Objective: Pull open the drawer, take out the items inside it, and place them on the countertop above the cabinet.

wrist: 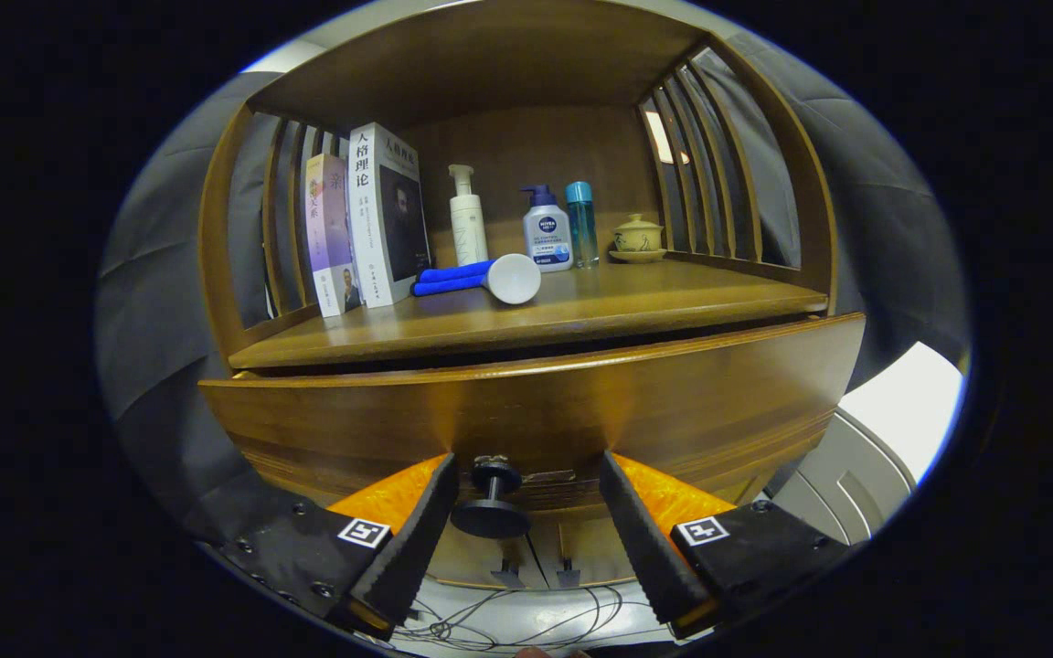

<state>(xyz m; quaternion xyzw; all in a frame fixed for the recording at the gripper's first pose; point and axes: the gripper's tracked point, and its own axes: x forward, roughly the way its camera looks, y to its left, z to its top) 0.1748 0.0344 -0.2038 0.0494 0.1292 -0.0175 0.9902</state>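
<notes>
The wooden drawer front [581, 402] sits below the countertop [600, 306] of the cabinet, with a dark gap along its top edge. Its black round knob [491, 504] stands between my gripper's fingers, close to the left finger [417, 539] and well apart from the right finger [645, 539]. My gripper [531, 535] is open, with neither finger pressing on the knob. The drawer's inside is hidden.
On the countertop stand two books [366, 224] at the left, a blue-handled white scoop [490, 277] lying down, a white pump bottle [467, 219], a blue-capped pump bottle [547, 233], a teal bottle [581, 224] and a lidded cup [638, 238]. Cables [508, 621] lie on the floor below.
</notes>
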